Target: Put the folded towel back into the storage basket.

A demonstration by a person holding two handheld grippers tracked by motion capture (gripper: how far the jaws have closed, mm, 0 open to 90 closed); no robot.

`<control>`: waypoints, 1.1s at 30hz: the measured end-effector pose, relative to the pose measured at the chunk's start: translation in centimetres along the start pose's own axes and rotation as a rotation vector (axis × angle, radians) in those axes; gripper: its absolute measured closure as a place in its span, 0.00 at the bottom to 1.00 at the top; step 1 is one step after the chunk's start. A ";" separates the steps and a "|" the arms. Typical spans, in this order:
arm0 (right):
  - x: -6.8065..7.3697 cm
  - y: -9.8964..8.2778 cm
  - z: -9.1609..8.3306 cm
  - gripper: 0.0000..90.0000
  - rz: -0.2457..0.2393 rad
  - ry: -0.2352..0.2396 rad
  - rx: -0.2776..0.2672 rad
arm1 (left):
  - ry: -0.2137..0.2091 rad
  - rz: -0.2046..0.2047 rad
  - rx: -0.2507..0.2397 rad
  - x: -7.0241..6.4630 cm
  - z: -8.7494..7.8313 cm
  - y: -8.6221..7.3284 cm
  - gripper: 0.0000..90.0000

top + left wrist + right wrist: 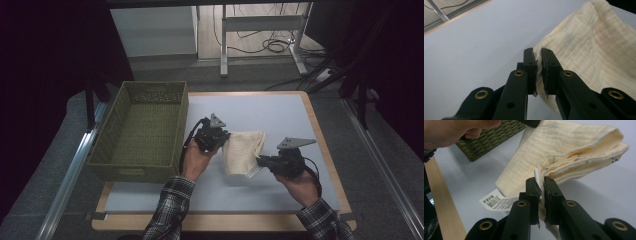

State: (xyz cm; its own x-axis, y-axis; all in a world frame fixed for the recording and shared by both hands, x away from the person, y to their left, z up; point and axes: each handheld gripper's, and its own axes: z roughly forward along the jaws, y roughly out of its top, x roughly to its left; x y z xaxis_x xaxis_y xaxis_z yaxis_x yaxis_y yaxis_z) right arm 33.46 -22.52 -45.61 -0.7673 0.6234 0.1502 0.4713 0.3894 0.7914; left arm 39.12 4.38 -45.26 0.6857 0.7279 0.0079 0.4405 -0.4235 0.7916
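The cream cloth (pixel 243 151) hangs between the two tools, just above the pale bench (pixel 280 115), folded into several layers. The right tool (pixel 261 161), at the near right of the high view, grips the cloth's near right corner; the left tool (pixel 224 136), a little farther off, grips its left edge, so the fabric sags between them.

The right gripper view shows what the high view leaves small: the stacked folded edges of the cloth fanning away from the jaws, and a white printed label (pixel 496 201) dangling at the cloth's lower edge, near the bench. It also shows the person's left hand (pixel 454 131) and a corner of the green woven basket (pixel 491 137) behind it. The left gripper view shows the cloth's crinkled weave running off to the right.

Both tools have their jaws drawn nearly together, each clamped on a thin pinch of cloth.

Beyond the left tool, the basket stands on the bench's left side, well apart from the cloth.
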 end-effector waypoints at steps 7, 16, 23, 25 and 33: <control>0.5 0.8 0.8 0.92 -0.005 0.016 -0.008 | 0.023 0.008 -0.002 0.8 -1.2 0.4 0.92; 1.2 2.0 1.4 0.92 -0.016 0.020 -0.034 | 0.054 0.027 -0.004 2.0 -2.6 0.9 0.92; 1.7 3.3 2.1 0.92 -0.041 0.015 -0.040 | 0.084 0.033 -0.007 3.1 -3.8 1.2 0.92; 2.0 3.8 2.3 0.92 -0.052 0.015 -0.043 | 0.092 0.030 -0.011 3.5 -4.1 1.2 0.92; 2.9 5.4 3.3 0.92 -0.076 0.018 -0.052 | 0.123 0.026 -0.007 4.9 -5.4 1.4 0.92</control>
State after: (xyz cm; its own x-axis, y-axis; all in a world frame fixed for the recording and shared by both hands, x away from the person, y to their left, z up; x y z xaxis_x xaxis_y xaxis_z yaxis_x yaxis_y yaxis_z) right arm 35.26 -16.34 -42.85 -0.8080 0.5809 0.0985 0.3883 0.3993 0.8306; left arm 39.99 10.29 -40.86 0.6203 0.7775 0.1036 0.4189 -0.4401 0.7942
